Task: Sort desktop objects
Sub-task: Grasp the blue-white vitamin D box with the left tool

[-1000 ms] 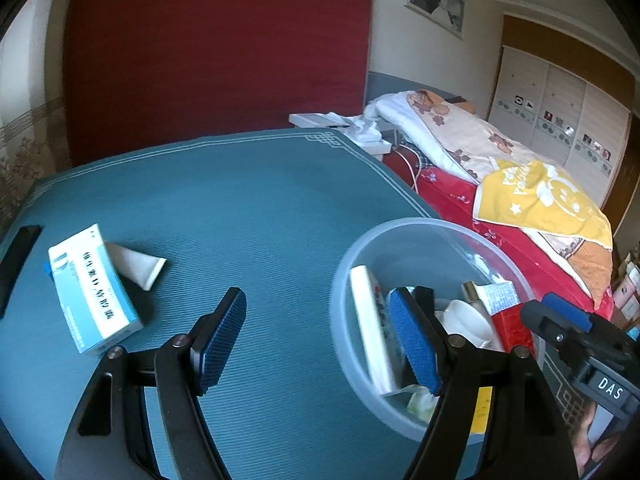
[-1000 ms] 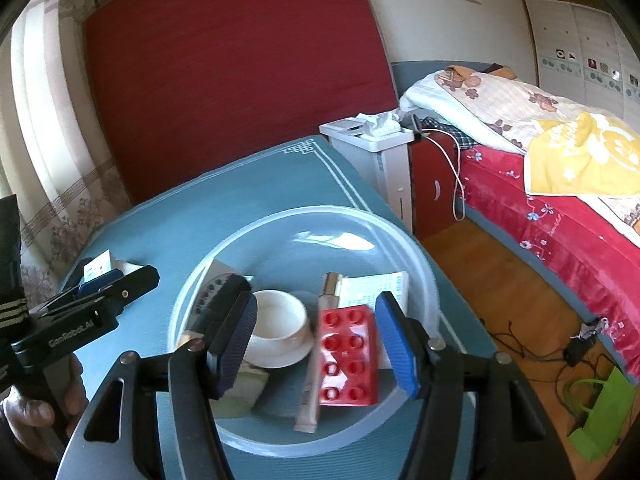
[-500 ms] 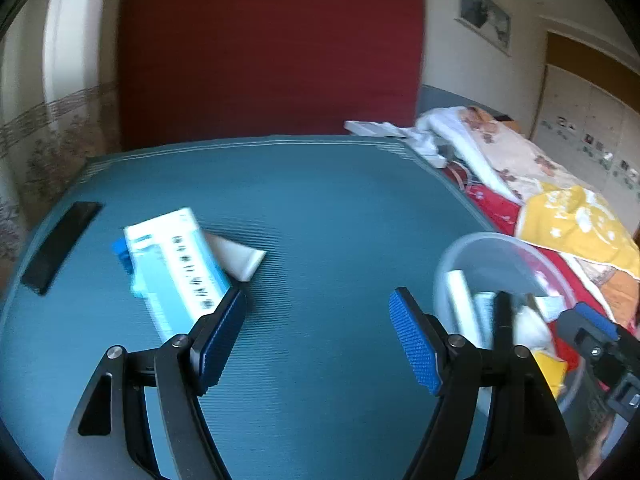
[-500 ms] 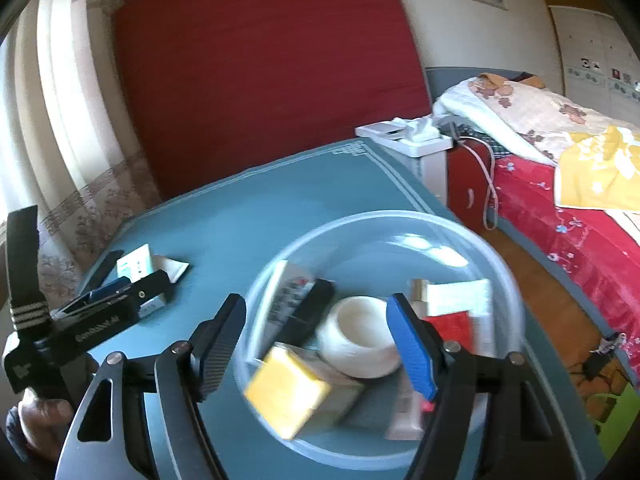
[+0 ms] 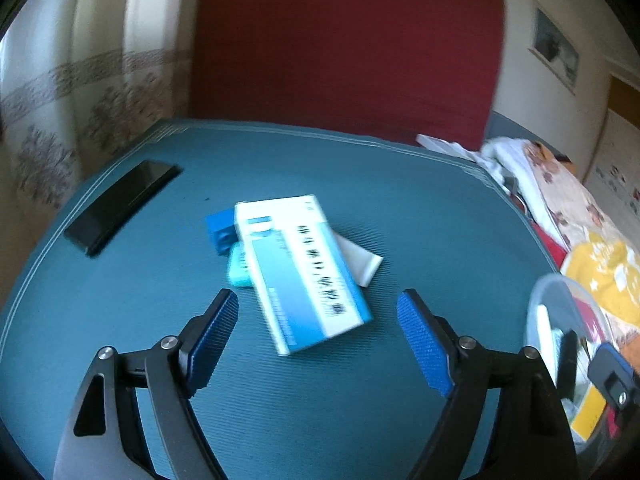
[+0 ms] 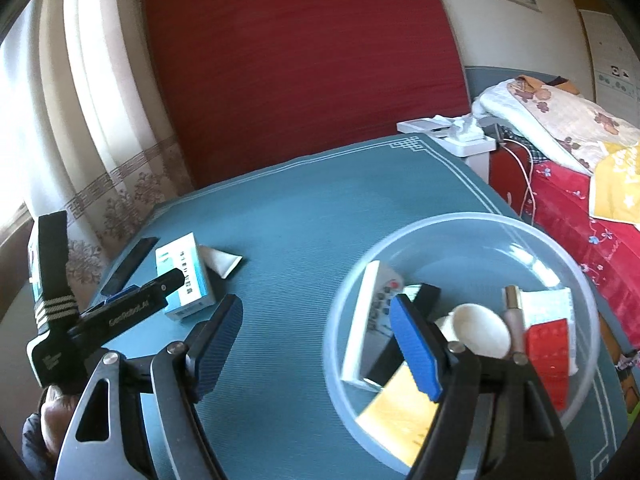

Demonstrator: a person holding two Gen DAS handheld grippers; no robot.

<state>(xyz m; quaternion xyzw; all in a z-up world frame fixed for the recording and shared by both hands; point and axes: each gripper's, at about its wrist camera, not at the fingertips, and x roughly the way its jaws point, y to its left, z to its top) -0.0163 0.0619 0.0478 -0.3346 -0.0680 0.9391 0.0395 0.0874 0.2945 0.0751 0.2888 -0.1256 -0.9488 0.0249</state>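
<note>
The table [image 5: 400, 200], covered in a teal ribbed cloth, fills most of both views. On it, toward the edge nearest the bed [image 6: 560, 208], stands a clear round plastic bowl [image 6: 552, 240], the landmark for everything else. Inside the bowl lie a white remote control [image 6: 370, 320], a black flat item beside it, a white shallow dish [image 6: 484, 330], a slim metallic tube [image 6: 514, 316], a red studded brick [image 6: 548, 352] and a yellow box [image 6: 400, 412] at the near wall.

Well away from the bowl, across the open cloth, a white-and-blue medicine box [image 5: 300, 272] lies flat (its print is blurred and unreadable). It rests partly over a white squeeze tube [image 5: 360, 256] on the side toward the bowl, and over a blue block [image 5: 220, 228] and a pale turquoise piece [image 5: 238, 268] on the far side. Farther still from the bowl, near the table's edge, lies a long black slab [image 5: 120, 204].

The left gripper [image 5: 318, 344] hovers just short of the medicine box, its jaws opening wide with nothing between the pads. The right gripper [image 6: 316, 340] sits at the bowl's near rim, one finger over the bowl and the other outside it, jaws opening and holding nothing.
</note>
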